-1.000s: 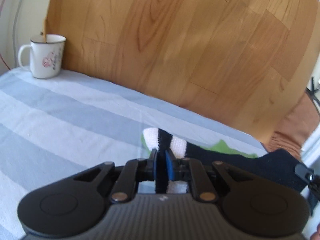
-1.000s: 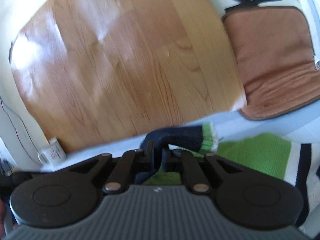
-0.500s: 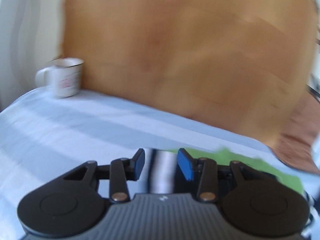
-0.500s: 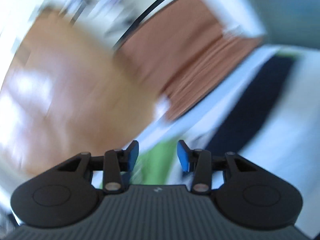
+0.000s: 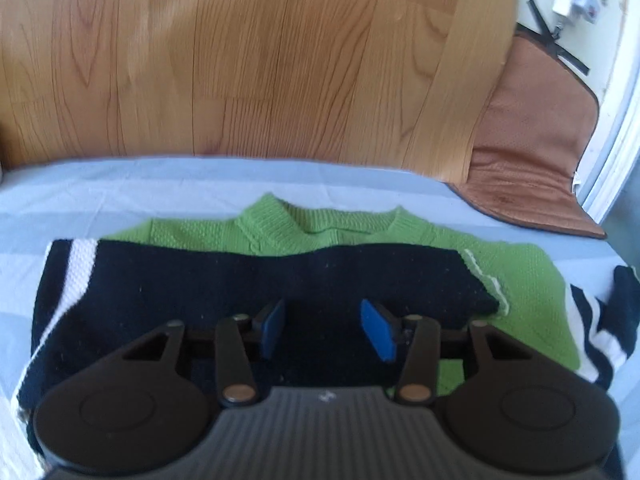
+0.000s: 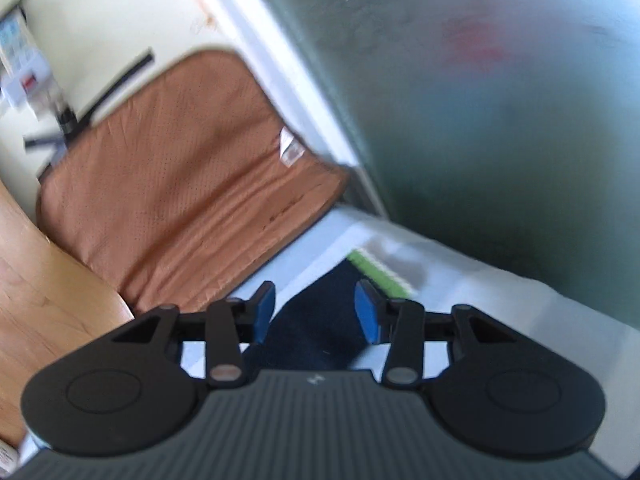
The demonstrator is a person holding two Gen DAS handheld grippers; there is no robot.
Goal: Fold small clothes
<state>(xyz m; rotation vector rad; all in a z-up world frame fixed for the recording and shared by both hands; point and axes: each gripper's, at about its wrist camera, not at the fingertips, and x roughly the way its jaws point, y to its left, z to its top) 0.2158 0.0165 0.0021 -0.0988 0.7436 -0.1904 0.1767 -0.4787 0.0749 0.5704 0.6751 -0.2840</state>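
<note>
A small knit sweater, green at the chest with navy and white stripes, lies on the striped blue-grey cloth. Its left sleeve, navy with a white band, is folded across the body. My left gripper is open and empty just above that folded sleeve. In the right wrist view the other navy sleeve, with a green cuff, lies stretched out on the cloth. My right gripper is open and empty above it.
A wooden board stands behind the cloth's far edge. A brown leather cushion sits at the back right and also shows in the right wrist view. A white frame with dark frosted glass stands to the right.
Both grippers were shut on the sleeves a second ago and have opened and let go. The left sleeve now lies folded across the body. The right gripper has swung right toward the other sleeve.
</note>
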